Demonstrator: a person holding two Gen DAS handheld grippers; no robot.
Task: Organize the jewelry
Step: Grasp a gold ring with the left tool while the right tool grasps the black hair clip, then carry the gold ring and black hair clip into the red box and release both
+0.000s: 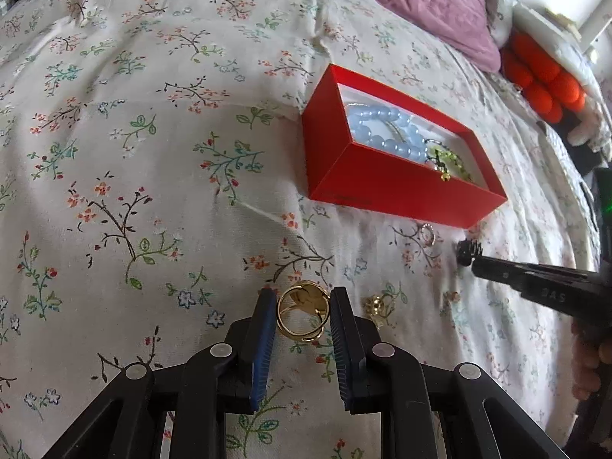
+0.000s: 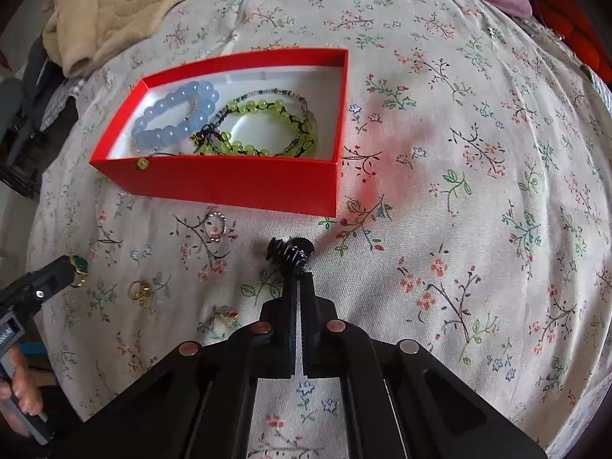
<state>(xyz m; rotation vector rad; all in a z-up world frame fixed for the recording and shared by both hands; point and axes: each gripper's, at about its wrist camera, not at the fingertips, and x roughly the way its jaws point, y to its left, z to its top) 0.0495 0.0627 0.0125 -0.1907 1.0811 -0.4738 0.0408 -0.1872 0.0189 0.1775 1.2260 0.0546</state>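
My left gripper (image 1: 303, 298) is shut on a gold ring (image 1: 302, 315), which sits upright between its blue pads; the right wrist view shows its green stone (image 2: 79, 264). Tilted down at the floral bedspread, my right gripper (image 2: 298, 275) is shut on a small black toothed clip (image 2: 291, 254), just in front of the red box (image 2: 229, 179). In that open box (image 1: 382, 187) lie a pale blue bead bracelet (image 2: 176, 114) and a yellow-green bead bracelet (image 2: 267, 130). Loose on the bedspread are a silver ring (image 2: 215, 225), a gold piece (image 2: 140, 292) and another small piece (image 2: 225, 315).
A beige blanket (image 2: 126, 7) is bunched at the far left of the bed, with a purple pillow (image 1: 432, 4) at the far right. Orange round things (image 1: 543, 80) sit beyond the bed's right edge. A hand (image 2: 23, 397) holds the left gripper's handle.
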